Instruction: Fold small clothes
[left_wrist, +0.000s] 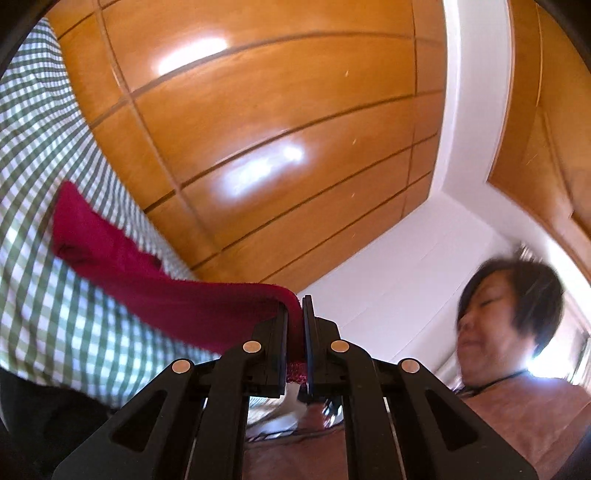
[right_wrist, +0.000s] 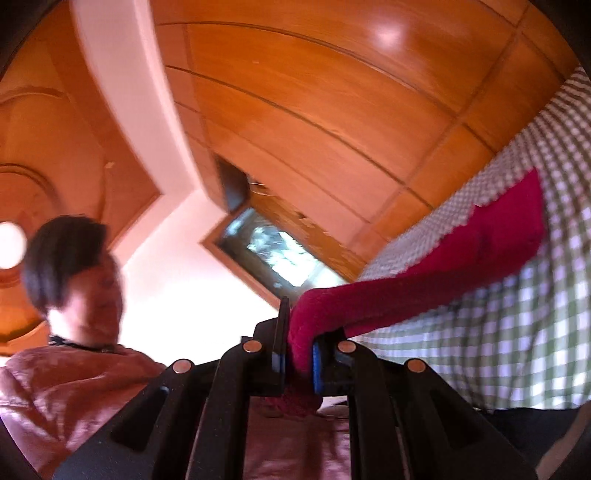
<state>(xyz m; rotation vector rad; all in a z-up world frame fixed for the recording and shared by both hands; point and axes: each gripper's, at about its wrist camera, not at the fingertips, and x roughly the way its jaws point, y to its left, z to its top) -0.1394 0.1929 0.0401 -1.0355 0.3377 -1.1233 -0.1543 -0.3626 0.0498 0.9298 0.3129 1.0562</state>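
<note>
Left tool (left_wrist: 295, 314) clamped on red garment (left_wrist: 155, 280), right tool (right_wrist: 299, 332) clamped on it too

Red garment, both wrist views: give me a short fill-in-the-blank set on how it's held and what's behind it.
1. The left gripper is shut on a garment whose colour is ____.
2. The red garment is also clamped by the right gripper, so it is held by ____ grippers.
3. The far end of the garment lies over a cloth with a green-and-white ____ pattern.
4. The panelled surface behind is made of ____.

Missing words: red; two; checked; wood
</note>
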